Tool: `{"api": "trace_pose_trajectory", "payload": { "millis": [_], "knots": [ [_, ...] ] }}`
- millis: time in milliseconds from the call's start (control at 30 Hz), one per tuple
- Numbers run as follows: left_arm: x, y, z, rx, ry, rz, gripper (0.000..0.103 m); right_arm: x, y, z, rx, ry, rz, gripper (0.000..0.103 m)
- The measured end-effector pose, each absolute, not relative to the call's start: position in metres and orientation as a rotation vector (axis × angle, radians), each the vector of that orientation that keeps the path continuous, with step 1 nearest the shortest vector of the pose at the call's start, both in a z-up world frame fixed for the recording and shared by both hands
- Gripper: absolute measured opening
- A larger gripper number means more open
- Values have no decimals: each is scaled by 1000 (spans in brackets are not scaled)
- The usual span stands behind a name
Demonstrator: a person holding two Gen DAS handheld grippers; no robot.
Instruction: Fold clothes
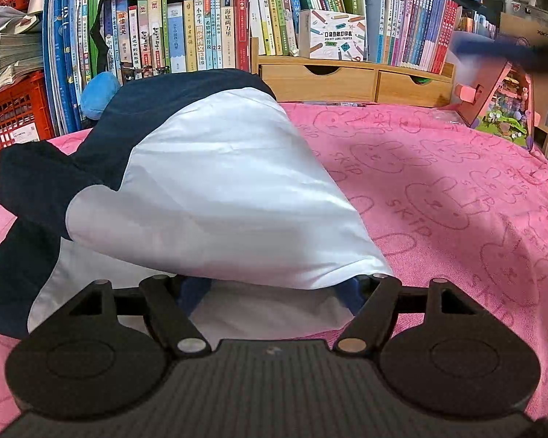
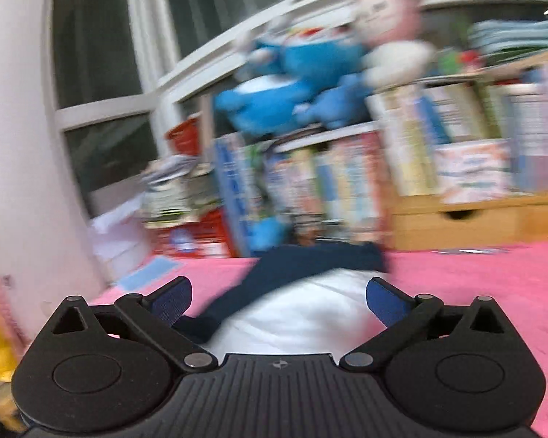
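Draped over the left gripper, a folded white and navy fabric garment hides both blue fingertips, so whether they pinch its near hem cannot be told. It lies on the pink rabbit-print towel, with bare pink room to its right up to the wooden drawer unit. Right gripper, blurred, stands wide apart, holding nothing, above the garment's edge.

The left gripper points downward, its jaws parted; the right gripper gapes wide, empty.
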State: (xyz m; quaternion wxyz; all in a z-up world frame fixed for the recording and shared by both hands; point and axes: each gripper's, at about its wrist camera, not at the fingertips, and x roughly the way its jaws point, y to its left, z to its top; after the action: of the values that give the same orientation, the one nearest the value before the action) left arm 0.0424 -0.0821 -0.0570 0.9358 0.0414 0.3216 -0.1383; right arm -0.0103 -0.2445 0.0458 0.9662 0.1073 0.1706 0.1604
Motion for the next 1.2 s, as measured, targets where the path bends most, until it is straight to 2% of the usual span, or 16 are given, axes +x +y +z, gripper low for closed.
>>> {"api": "trace_pose_trajectory", "payload": {
  "millis": [100,233,433,567,733,800,833,867,1000,1033,1100,1167,1200],
  "knots": [
    [43,-70,-50,11,650,-305,74,-38,-246,14,140,345,208,103],
    [21,-15,-37,-273,625,-377,74,-50,-236,-17,36,427,134,103],
    [-16,45,-14,-345,487,-319,77,-57,-205,-31,-87,441,178,103],
    [-1,72,-6,-531,490,-346,79,-47,-170,-37,-183,444,206,103],
    [41,64,-26,-630,566,-302,79,-26,-141,-48,-335,498,174,103],
    [57,58,-37,-672,594,-283,73,-22,-134,-52,-364,507,161,103],
    [60,55,-42,-693,589,-280,60,-20,-132,-53,-373,512,150,103],
    [62,53,-44,-712,577,-282,55,-19,-132,-55,-377,519,136,103],
    [70,43,-42,-709,548,-280,55,-15,-137,-58,-358,535,101,103],
    [74,41,-41,-702,559,-265,60,-15,-136,-58,-362,534,97,103],
    [83,38,-38,-695,585,-238,63,-16,-135,-58,-370,531,89,103],
    [87,38,-29,-702,574,-248,45,-16,-134,-58,-378,528,81,103],
    [88,38,-22,-703,555,-265,29,-17,-134,-58,-382,525,76,103]
  ]
}}
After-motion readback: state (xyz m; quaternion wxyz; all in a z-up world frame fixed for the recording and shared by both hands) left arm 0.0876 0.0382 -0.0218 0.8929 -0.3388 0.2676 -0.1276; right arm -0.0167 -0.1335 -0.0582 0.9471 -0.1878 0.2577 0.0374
